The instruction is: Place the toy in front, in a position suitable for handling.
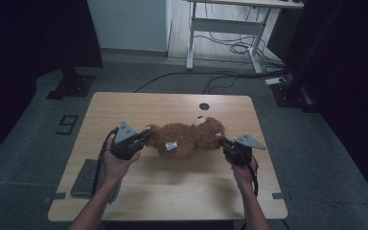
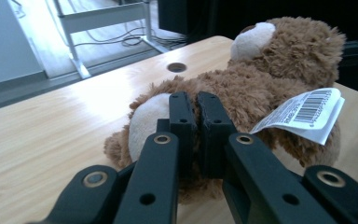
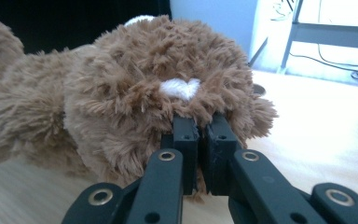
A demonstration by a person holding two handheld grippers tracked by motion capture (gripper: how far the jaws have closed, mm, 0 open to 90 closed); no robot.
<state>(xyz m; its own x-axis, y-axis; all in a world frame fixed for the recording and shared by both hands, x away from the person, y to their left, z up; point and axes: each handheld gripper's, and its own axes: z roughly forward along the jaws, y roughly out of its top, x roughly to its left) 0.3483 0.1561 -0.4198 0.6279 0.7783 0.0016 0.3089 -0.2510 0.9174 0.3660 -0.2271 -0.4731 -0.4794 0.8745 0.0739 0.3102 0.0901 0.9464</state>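
Observation:
A brown teddy bear (image 1: 187, 139) lies on its side across the middle of the wooden table (image 1: 172, 187), head toward the right, with a white barcode tag (image 2: 303, 114) on its body. My left gripper (image 1: 146, 135) is shut on the bear's leg, beside the pale foot pad (image 2: 147, 119); its jaws (image 2: 198, 105) pinch the fur. My right gripper (image 1: 222, 142) is shut on the fur at the bear's head (image 3: 135, 79), its jaws (image 3: 200, 126) nearly together just under a white patch.
A grey cloth (image 1: 86, 178) hangs at the table's left front edge. A round cable hole (image 1: 204, 106) sits near the far edge. Beyond the table stands a white desk frame (image 1: 230, 28) with cables on the floor.

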